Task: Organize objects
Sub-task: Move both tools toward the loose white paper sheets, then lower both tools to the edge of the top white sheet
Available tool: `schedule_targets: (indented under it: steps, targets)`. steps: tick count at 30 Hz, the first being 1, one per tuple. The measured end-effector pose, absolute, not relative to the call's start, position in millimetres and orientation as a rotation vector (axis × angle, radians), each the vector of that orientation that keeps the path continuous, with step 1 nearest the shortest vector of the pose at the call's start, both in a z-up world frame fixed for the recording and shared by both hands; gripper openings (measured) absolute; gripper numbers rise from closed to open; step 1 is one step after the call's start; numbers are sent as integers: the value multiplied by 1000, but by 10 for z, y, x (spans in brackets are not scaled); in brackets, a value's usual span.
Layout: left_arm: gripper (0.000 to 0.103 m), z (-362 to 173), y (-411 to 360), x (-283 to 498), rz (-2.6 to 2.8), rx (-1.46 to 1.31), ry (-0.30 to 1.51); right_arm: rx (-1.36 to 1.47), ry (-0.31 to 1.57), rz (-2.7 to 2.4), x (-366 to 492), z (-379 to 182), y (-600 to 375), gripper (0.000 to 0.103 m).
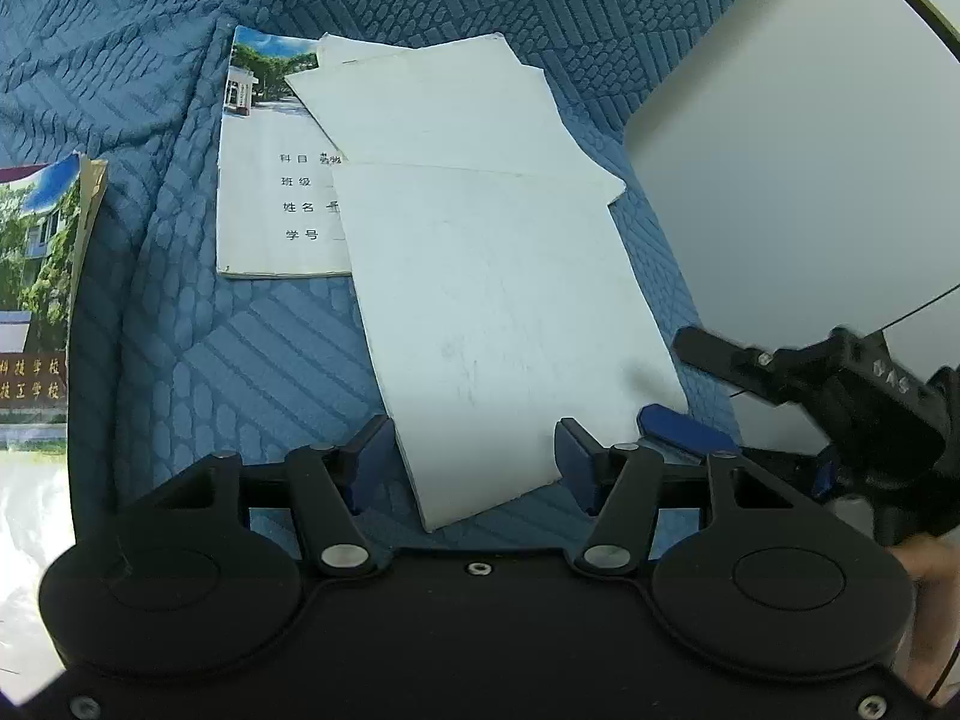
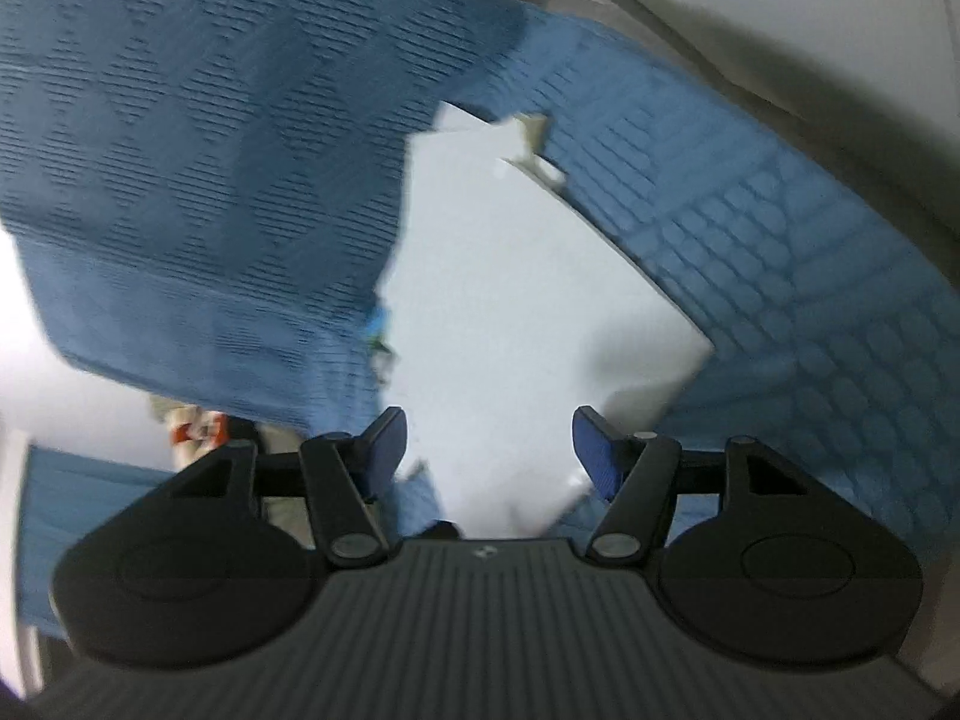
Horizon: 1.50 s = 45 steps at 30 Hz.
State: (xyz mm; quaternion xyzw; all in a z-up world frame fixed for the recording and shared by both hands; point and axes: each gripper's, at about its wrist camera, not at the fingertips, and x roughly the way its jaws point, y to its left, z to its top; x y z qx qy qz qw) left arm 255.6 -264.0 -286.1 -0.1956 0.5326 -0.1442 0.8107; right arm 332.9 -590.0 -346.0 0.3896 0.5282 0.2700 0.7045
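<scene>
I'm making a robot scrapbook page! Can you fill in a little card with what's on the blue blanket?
surface: blue quilted blanket
nearest item: white booklet, plain side up
under it: two more white booklets, fanned out
bottom of pile: exercise book with photo cover
far left: another photo-cover book
left gripper: jaws either side of the nearest booklet's corner
right gripper: at its right edge

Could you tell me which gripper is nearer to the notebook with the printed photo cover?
Left. The left gripper straddles the nearest white booklet, just below the photo-cover notebook; the right gripper sits farther right.
</scene>
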Motion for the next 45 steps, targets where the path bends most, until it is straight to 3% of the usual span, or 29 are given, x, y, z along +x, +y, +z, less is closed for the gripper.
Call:
schedule_targets:
  steps: [9,14,26,31,40,45]
  targets:
    - [56,-2867,-2641,2522,-309,-422,1124,408,1005,370,3342,-3118,-5843,65]
    - [56,-2884,-2618,2525,-308,-444,1125,251,1036,432,3450,-3141,-5705,65]
    - [55,-2913,-2512,2452,-343,-528,1161,383,1122,510,3387,-3049,-5802,66]
    - [51,-2904,-2575,2362,-399,-554,1198,490,1217,600,3245,-3094,-5768,61]
    - [51,-2761,-2469,2208,-396,-496,1154,427,1175,457,2931,-2777,-5755,64]
    - [57,-2633,-2388,2517,-388,-459,1119,442,1146,357,2736,-2694,-5657,65]
